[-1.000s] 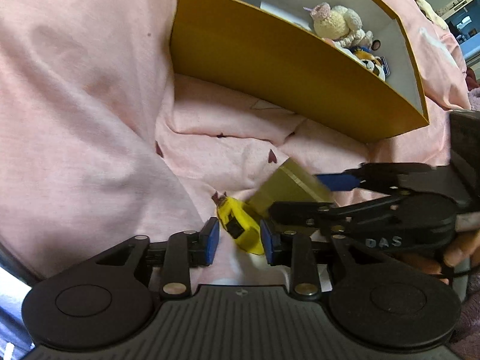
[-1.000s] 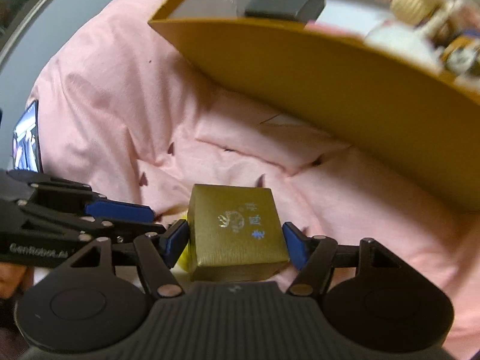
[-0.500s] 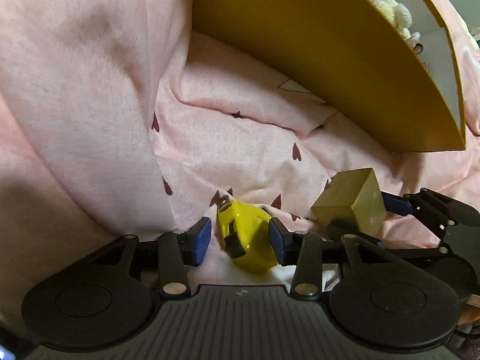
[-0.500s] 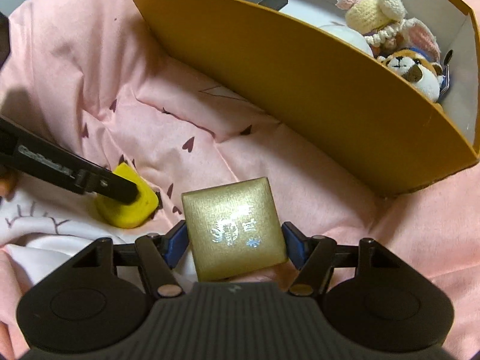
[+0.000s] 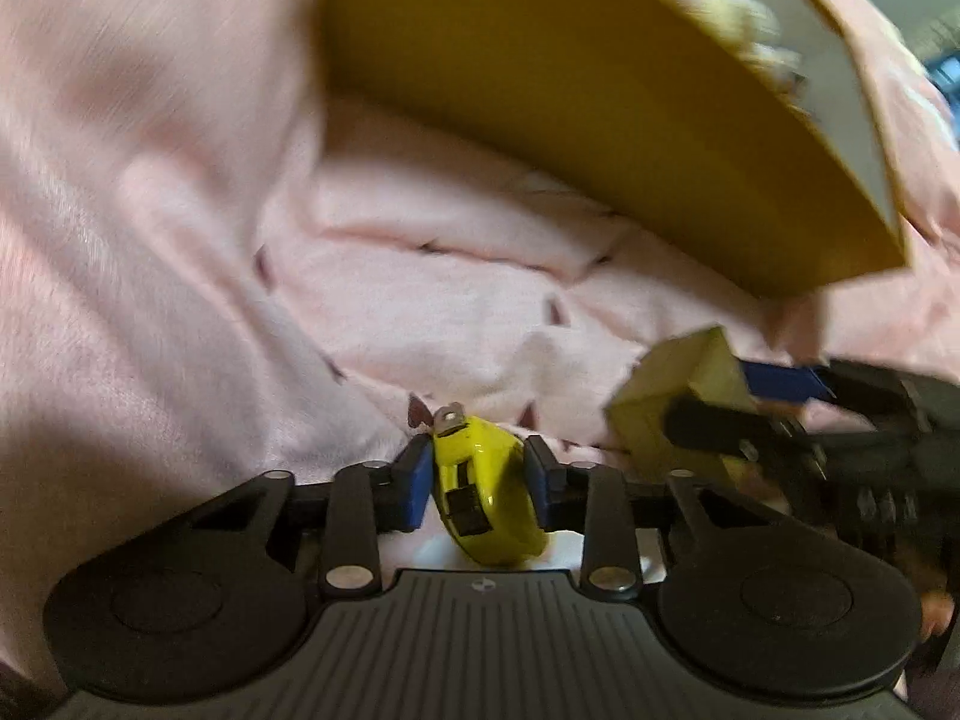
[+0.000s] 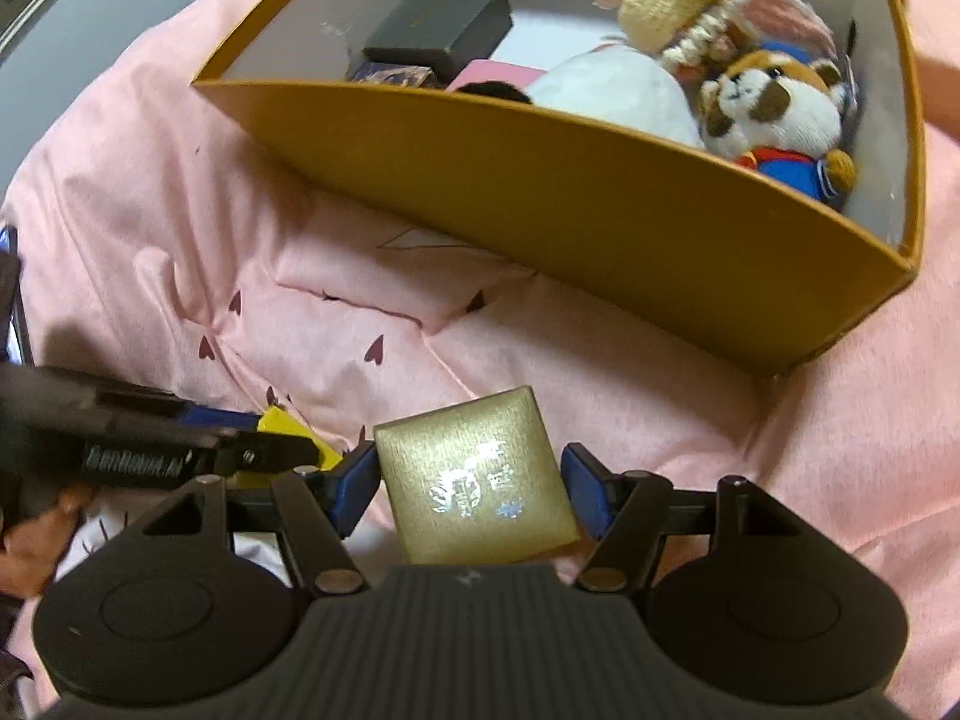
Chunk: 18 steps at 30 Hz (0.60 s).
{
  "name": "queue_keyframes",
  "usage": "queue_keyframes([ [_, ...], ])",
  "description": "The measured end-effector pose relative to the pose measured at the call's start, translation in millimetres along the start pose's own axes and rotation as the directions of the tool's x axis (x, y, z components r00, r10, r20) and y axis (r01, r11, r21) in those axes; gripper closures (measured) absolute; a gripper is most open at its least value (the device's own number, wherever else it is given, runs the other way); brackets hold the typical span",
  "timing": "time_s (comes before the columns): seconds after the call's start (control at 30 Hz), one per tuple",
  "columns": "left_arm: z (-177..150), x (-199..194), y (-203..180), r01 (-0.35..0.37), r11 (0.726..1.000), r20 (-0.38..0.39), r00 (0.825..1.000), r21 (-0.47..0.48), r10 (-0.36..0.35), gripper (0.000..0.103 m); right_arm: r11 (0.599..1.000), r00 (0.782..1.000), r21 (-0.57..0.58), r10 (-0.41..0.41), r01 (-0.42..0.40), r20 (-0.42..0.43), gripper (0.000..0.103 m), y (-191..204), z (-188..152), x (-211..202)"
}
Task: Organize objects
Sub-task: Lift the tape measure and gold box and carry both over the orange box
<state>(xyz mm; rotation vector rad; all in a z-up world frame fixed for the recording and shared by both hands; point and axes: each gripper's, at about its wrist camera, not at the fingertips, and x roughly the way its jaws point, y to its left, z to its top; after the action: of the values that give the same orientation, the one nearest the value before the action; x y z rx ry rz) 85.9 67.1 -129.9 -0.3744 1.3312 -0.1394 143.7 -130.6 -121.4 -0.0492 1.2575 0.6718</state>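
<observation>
left gripper (image 5: 480, 483): closing onto yellow tape measure (image 5: 486, 498) | right gripper (image 6: 471, 489): clamps gold box (image 6: 474, 474), near orange bin (image 6: 600, 222)

Left wrist view motion-blurred; plush toys (image 5: 744, 30) in orange box (image 5: 540, 120) unreadable (mostly behind wall).

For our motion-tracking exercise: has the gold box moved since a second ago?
Yes. In the left wrist view the gold box has shifted right, away from the yellow tape measure, toward the orange bin's near corner.
</observation>
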Motion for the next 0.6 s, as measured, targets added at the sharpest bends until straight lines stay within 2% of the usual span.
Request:
queue_keyframes([
  [0.1,-2.7,-2.7,-12.0,0.023,0.996,-0.004,1.0,0.087,-0.023,0.074,1.0,1.0,0.006,0.005,-0.005,-0.008,0.035,-0.2,-0.1,1.0],
  [0.2,-5.5,2.0,-19.1,0.044,0.993,-0.033,0.999,0.112,-0.041,0.078,1.0,1.0,-0.007,-0.001,0.001,-0.012,0.035,2.4,-0.8,1.9],
  [0.4,-2.4,7.8,-8.2,0.054,0.998,-0.022,0.998,0.044,-0.054,0.08,1.0,1.0,-0.002,0.002,-0.002,-0.013,0.035,0.0,-1.1,2.4],
  [0.6,-6.2,-1.9,-8.3,0.047,0.998,0.017,0.999,0.039,-0.048,0.081,1.0,1.0,-0.02,-0.005,0.005,0.002,0.037,2.0,-2.7,1.2],
])
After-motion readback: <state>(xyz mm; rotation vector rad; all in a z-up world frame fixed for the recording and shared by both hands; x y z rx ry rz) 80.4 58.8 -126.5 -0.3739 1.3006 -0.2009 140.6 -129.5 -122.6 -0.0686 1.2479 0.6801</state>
